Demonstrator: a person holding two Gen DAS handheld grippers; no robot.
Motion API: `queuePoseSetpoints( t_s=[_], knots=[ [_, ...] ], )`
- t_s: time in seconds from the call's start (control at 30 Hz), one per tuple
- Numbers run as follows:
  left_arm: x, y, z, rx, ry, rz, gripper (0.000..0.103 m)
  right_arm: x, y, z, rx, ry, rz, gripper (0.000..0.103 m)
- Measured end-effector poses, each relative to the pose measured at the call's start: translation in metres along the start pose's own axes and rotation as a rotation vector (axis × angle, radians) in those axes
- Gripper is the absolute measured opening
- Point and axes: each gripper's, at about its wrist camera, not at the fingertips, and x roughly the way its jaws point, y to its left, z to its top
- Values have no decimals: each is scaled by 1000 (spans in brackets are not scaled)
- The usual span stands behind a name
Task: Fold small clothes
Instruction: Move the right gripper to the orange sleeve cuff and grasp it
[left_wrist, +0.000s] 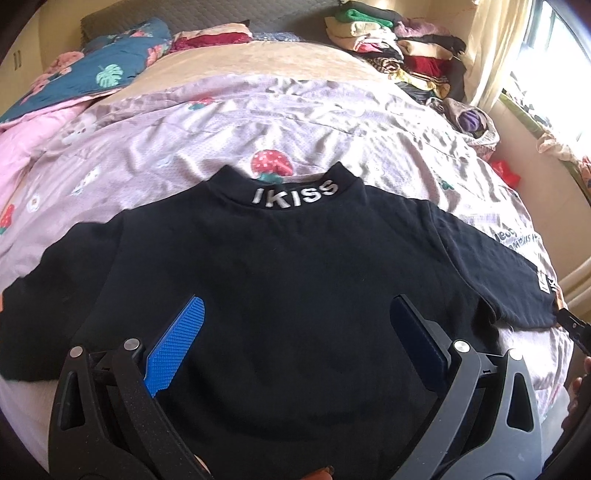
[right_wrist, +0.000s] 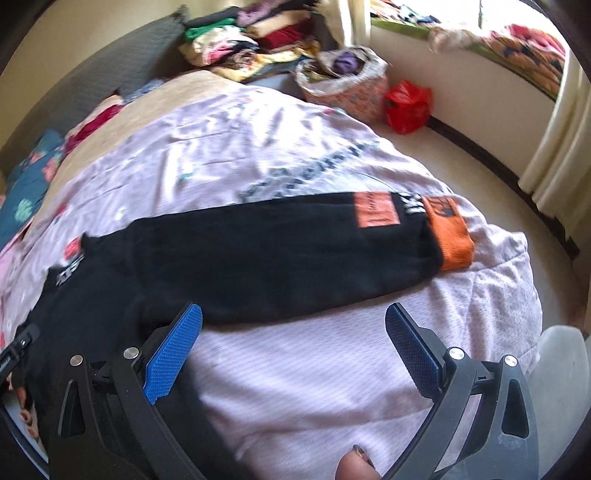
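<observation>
— Sunlit bedroom, clothes piled by the window, and the bed (left_wrist: 332, 122) carries it all under a pale strawberry-print quilt (right_wrist: 295, 369). Where's the piece being folded?

— Black top (left_wrist: 277, 280), spread flat on the quilt, collar (left_wrist: 295, 192) toward the headboard, hem toward the person.

— Which tool is nearer the next fold?

— I'd say the sleeve (right_wrist: 280, 251) goes first. It runs out sideways to the right from the body, long axis across the bed, and ends in an orange cuff (right_wrist: 452, 236). The right tool (right_wrist: 293, 345) sits just short of it on the near side, fingers spread wide, nothing between them. So the sleeve lies straight ahead of that one, cuff off to its right.

— And the left?

— The left tool (left_wrist: 297, 332) hangs over the middle of the top, likewise spread and holding nothing. Far from the cuff.

— Any writing?

— White letters on the collar read "IKISS". An orange patch (right_wrist: 375, 210) near the cuff has print too blurred to read, and there's a small white tag (left_wrist: 543, 282) on the sleeve I can't make out. The quilt has printed words, also unreadable.
</observation>
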Motion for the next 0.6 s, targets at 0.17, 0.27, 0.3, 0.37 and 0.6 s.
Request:
queuePoseSetpoints(
  t_s=[0.17, 0.27, 0.3, 0.37, 0.6],
  knots=[
    [15, -13, 9, 21, 5, 1, 95, 28, -34, 10, 94, 41, -27, 99],
    [21, -20, 13, 33, 5, -4, 95, 43, -52, 15, 165, 62, -28, 99],
    [22, -22, 14, 38, 6, -2, 95, 47, -57, 17, 185, 67, -31, 99],
    [25, -27, 16, 48, 5, -2, 95, 55, -68, 20, 222, 70, -34, 99],
    [39, -39, 23, 67, 15, 1, 95, 80, -96, 26, 330, 77, -58, 99]
  ],
)
